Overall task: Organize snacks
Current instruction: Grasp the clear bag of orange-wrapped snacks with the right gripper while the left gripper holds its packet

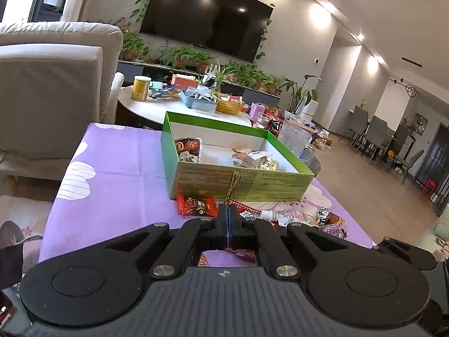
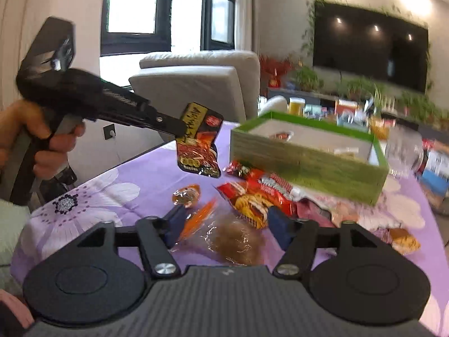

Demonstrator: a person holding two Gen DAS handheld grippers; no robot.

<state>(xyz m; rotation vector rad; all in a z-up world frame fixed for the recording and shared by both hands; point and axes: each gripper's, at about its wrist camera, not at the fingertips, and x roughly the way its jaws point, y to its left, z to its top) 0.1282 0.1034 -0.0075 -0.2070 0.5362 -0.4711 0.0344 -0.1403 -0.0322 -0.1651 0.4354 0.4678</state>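
A green box stands open on the purple tablecloth with a few snack packets inside. My left gripper is shut on a black-and-red snack packet, which hangs in the air to the left of the box. My right gripper is shut on a clear-wrapped brown bun, with a blue pad on each side of the wrapper. A heap of red and orange snack packets lies in front of the box.
More packets lie at the box's near wall. A clear glass jar stands to the right of the box. Behind are a grey armchair, a round white table crowded with things, and a wall TV.
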